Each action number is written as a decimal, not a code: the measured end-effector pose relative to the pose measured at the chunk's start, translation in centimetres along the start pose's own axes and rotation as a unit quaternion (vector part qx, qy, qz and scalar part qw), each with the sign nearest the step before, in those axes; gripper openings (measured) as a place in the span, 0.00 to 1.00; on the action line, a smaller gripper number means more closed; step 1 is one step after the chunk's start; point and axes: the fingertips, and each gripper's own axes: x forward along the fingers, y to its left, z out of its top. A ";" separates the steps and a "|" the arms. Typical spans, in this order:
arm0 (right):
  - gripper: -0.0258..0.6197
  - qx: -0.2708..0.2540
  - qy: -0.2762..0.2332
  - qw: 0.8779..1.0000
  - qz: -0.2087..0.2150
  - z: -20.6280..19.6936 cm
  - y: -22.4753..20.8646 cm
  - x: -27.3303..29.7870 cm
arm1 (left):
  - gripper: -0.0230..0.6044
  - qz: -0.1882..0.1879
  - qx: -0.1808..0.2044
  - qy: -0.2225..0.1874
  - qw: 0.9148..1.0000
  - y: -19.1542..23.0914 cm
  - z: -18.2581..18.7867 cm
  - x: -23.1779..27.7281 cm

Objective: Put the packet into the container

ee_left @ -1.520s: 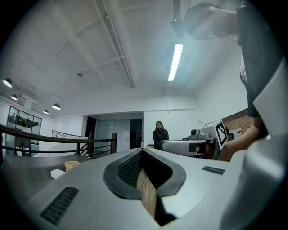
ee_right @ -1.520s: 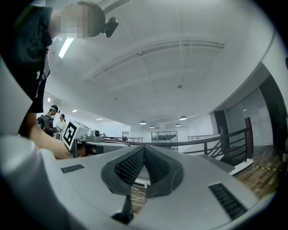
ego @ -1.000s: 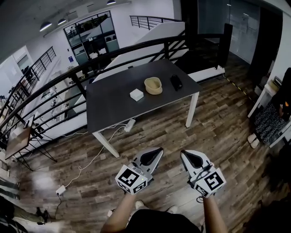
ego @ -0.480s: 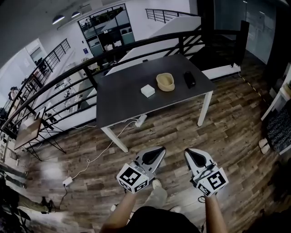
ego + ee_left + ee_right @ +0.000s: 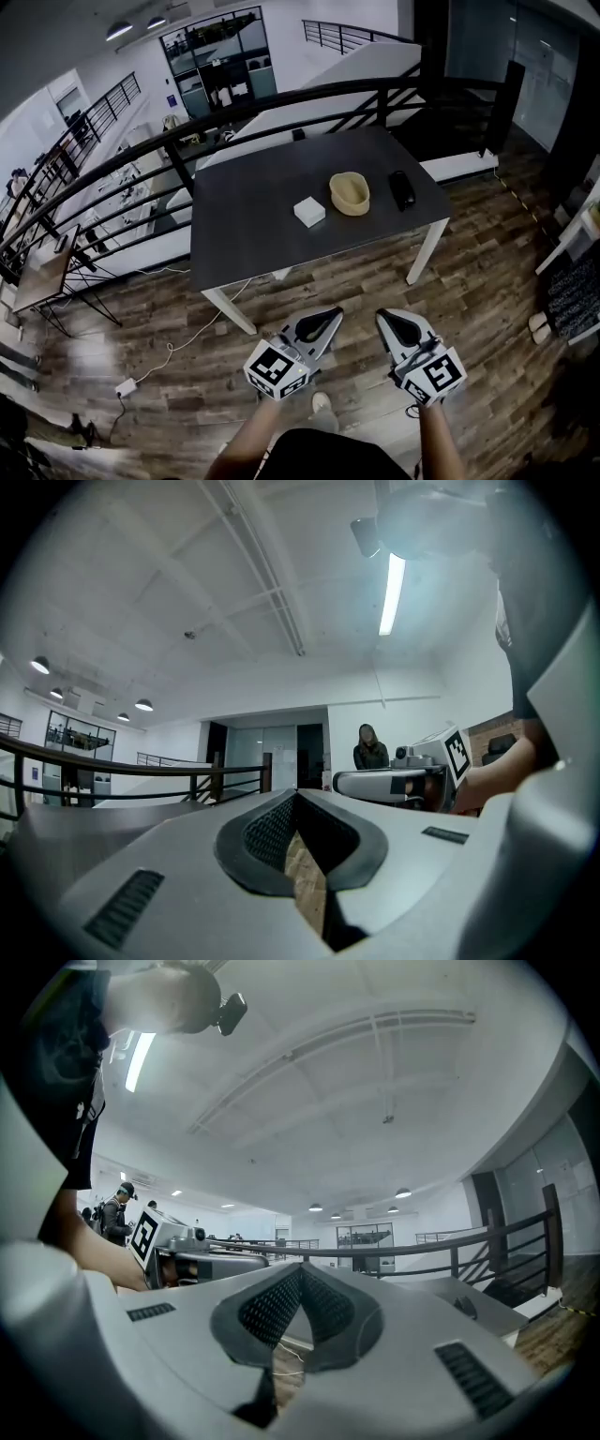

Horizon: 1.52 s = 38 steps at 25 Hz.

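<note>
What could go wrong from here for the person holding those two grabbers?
A white cable trails past the table's near leg, so a foot could catch it. The left gripper and right gripper are both shut and empty; they must open before taking the packet. The container sits between the packet and a black object, so a clumsy reach might knock one.

my left gripper and right gripper are pale grey wedge shells with black ribbed pads, each carrying a white cube of black square markers. dark top, pale shoe.
</note>
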 end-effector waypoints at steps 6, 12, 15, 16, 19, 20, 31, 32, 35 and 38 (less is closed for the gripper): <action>0.03 -0.002 0.000 1.000 -0.007 0.1 -2.5 6.7 | 0.03 -0.002 -0.001 -0.006 1.000 6.9 0.2 0.9; 0.03 0.005 0.014 1.000 -0.006 -1.0 -4.0 10.9 | 0.03 0.002 -0.016 -0.005 1.000 11.4 -0.8 1.5; 0.03 0.009 0.011 1.000 -0.005 -0.6 -4.7 12.9 | 0.03 0.010 -0.024 -0.008 1.000 13.5 -1.0 1.9; 0.03 0.011 0.011 1.000 -0.004 -0.6 -5.0 13.5 | 0.03 0.012 -0.027 -0.009 1.000 14.2 -1.1 2.1; 0.03 0.008 0.026 1.000 0.000 -1.8 -6.4 15.0 | 0.03 0.016 -0.032 -0.006 0.999 16.0 -1.8 2.9; 0.03 0.009 0.024 1.000 0.002 -1.9 -6.8 15.6 | 0.03 0.018 -0.032 -0.004 0.999 16.6 -2.1 3.3; 0.03 0.016 0.010 0.999 0.042 -3.3 -16.7 23.1 | 0.03 0.042 -0.020 0.019 0.999 25.0 -3.0 12.4; 0.03 0.017 0.013 0.999 0.045 -3.4 -17.8 23.7 | 0.03 0.045 -0.020 0.020 0.999 25.8 -3.1 13.5; 0.03 0.020 0.015 0.998 0.058 -3.5 -20.5 25.5 | 0.03 0.052 -0.021 0.022 0.998 27.9 -3.0 16.2; 0.03 0.026 0.011 0.996 0.080 -3.0 -22.6 26.9 | 0.03 0.060 -0.022 0.026 0.998 29.5 -3.0 18.5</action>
